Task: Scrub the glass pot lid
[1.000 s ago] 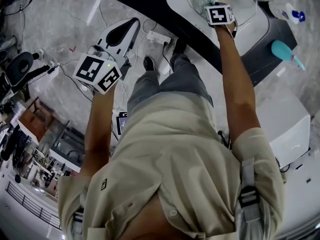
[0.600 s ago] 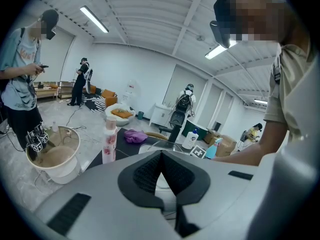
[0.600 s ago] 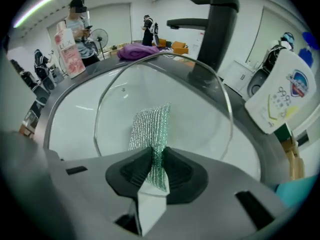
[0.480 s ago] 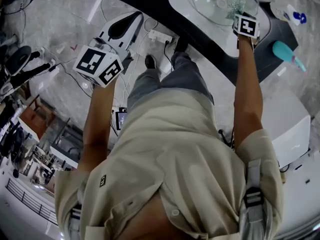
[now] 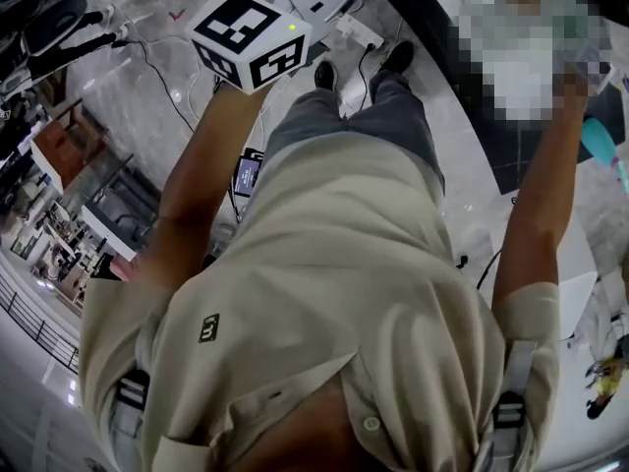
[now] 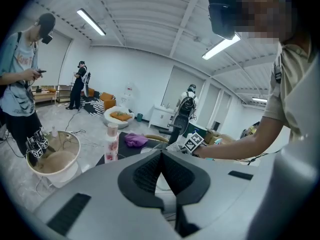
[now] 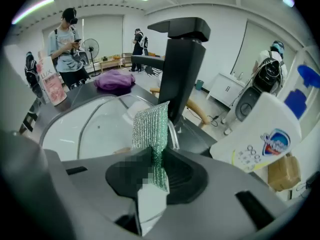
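My right gripper (image 7: 152, 156) is shut on a green and silver scrub sponge (image 7: 150, 124), which stands up between the jaws. Just beyond it the glass pot lid (image 7: 102, 126) lies in a white sink (image 7: 60, 134), under a black faucet (image 7: 180, 64). The sponge is at the lid's near right rim; I cannot tell whether they touch. My left gripper (image 6: 161, 156) is shut and empty, held in the air away from the sink. Its marker cube (image 5: 251, 35) shows at the top of the head view. There the right gripper is hidden by a mosaic patch.
A white detergent bottle (image 7: 262, 134) with a blue cap stands right of the faucet. On the black counter (image 6: 125, 151) are a pink bottle (image 6: 111, 143) and a purple cloth (image 6: 135, 140). A bucket (image 6: 55, 159) sits on the floor. Several people stand in the room.
The right gripper has swept the sponge to the right across the lid. The head view has tilted, and the left gripper's cube now sits higher in it.
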A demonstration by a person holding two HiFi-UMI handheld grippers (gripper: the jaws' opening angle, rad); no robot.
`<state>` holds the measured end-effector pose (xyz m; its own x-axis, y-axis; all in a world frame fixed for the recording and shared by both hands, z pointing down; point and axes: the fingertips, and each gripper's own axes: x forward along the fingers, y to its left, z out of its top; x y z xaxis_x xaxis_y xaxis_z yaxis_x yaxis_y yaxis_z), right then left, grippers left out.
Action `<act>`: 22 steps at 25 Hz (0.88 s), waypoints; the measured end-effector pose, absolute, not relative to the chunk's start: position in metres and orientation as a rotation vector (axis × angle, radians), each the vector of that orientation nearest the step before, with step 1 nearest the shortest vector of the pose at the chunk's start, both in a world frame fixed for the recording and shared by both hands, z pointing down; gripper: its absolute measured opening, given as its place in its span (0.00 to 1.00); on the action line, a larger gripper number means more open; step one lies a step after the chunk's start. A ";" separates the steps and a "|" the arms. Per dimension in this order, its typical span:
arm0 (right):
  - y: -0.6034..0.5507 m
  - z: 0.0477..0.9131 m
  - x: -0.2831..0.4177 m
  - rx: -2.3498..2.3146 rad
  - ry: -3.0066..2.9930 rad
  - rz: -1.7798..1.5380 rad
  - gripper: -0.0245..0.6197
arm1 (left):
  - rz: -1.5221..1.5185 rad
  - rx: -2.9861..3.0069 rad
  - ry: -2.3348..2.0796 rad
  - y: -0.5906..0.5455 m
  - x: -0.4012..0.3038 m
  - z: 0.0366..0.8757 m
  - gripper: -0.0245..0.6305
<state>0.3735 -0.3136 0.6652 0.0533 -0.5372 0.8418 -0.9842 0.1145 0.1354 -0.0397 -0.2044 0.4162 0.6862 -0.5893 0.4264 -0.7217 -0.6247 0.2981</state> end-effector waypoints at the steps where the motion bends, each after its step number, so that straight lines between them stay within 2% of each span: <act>1: -0.322 0.657 0.371 1.519 -1.601 0.691 0.17 | 0.396 2.453 -1.018 -0.203 -0.040 0.410 0.06; 6: -0.323 0.625 0.381 1.511 -1.382 0.712 0.17 | 0.365 2.466 -1.052 -0.204 -0.053 0.377 0.06; 10: -0.358 0.616 0.341 1.488 -1.625 0.661 0.17 | 0.345 2.466 -1.099 -0.204 -0.073 0.375 0.06; 13: -0.343 0.594 0.317 1.507 -1.710 0.626 0.17 | 0.331 2.470 -1.125 -0.185 -0.093 0.376 0.06; 22: -0.234 0.431 0.196 1.593 -2.027 0.460 0.17 | 0.233 2.536 -1.151 -0.099 -0.168 0.338 0.06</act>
